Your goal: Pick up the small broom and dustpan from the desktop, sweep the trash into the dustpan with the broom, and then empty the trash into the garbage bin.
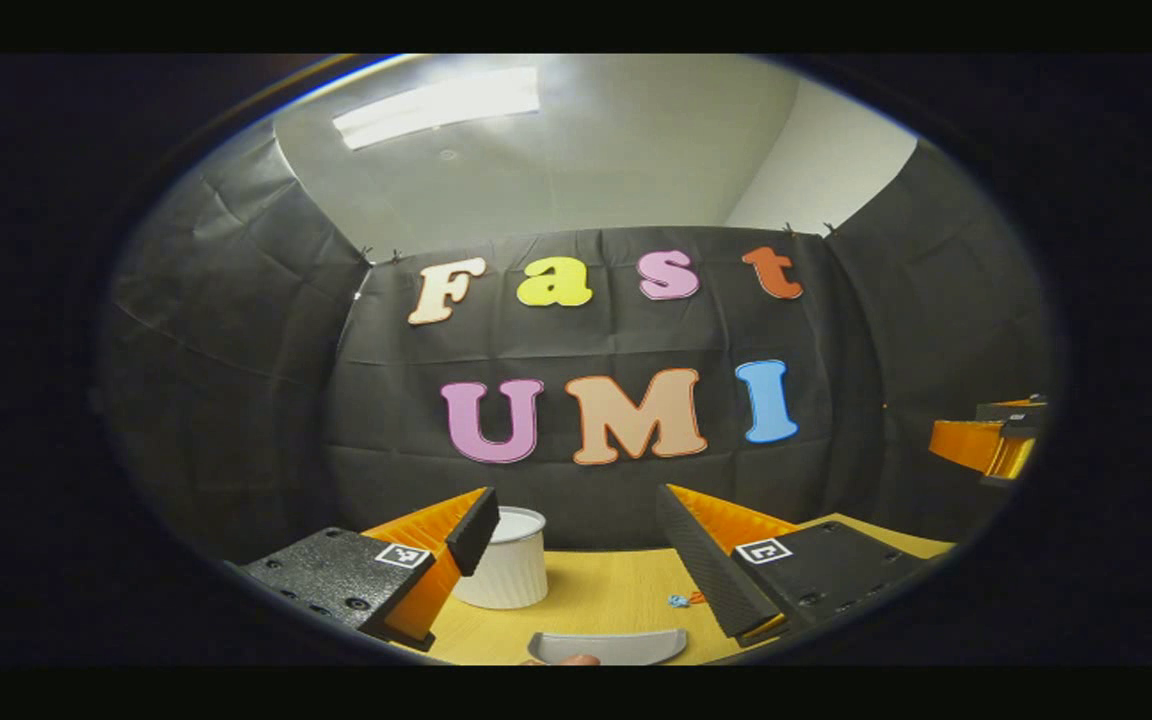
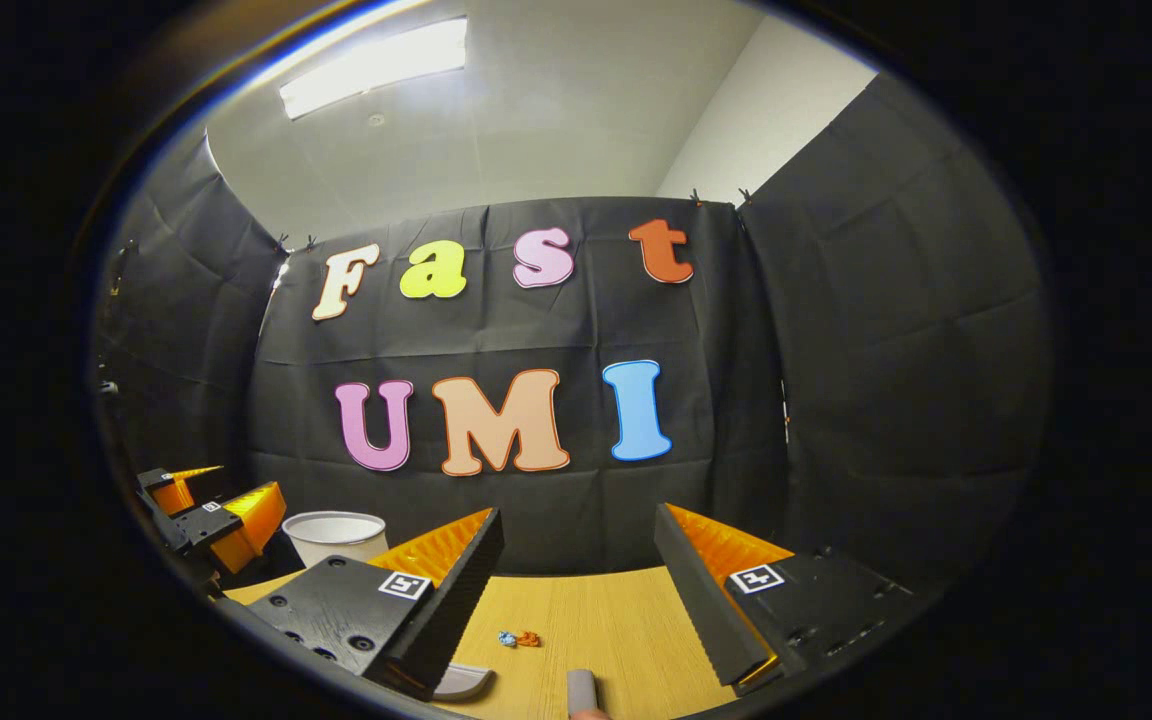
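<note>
both views low, facing back wall | share desktop (image 1: 616, 590)

A light wood desktop (image 1: 606, 600) is seen in both views. A white ribbed bin (image 1: 506, 560) is stood on it at the back, near the wall. Small blue and orange scraps (image 2: 519, 638) are lain close together mid-surface. A grey dustpan (image 1: 608, 646) is rested at the near edge, and a grey handle end (image 2: 582, 690) beside it.
</note>
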A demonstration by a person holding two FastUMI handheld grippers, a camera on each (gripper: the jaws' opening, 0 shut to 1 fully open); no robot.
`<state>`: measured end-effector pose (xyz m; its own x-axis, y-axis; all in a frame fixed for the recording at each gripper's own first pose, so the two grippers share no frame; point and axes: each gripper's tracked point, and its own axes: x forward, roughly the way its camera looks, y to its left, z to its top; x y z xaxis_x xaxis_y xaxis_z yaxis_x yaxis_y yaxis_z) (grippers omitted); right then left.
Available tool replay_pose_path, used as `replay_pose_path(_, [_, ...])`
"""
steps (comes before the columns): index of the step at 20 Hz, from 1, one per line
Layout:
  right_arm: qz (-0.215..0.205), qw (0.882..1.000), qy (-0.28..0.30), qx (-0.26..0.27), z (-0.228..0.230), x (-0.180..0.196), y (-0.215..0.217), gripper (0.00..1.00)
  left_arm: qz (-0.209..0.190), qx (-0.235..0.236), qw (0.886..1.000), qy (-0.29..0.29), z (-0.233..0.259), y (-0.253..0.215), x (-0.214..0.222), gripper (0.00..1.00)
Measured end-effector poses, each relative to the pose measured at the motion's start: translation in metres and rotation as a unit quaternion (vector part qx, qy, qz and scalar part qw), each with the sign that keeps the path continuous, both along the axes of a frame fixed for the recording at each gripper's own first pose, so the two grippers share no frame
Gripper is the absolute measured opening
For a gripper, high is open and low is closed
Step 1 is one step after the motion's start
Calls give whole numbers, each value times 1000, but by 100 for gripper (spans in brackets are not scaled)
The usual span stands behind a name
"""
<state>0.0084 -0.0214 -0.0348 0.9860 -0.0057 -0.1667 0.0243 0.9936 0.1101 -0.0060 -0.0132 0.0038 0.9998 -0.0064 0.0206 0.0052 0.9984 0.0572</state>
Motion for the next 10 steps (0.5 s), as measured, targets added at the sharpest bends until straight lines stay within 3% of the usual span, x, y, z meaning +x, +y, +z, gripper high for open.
replay_pose_path(1, [1,1000,2,1,0,1,0,92,1,0,1000,0,0,1,0,95])
replay_pose_path(3, [2,1000,4,0,1,1,0,92,2,0,1000,3,-1,0,-1,99])
replay_pose_path(4, [3,1000,4,-1,2,0,-1,92,2,-1,1000,4,-2,-1,-1,94])
replay_pose_path(10, [12,1000,12,-3,0,-2,-1,92,1,-1,1000,9,-4,-5,-4,95])
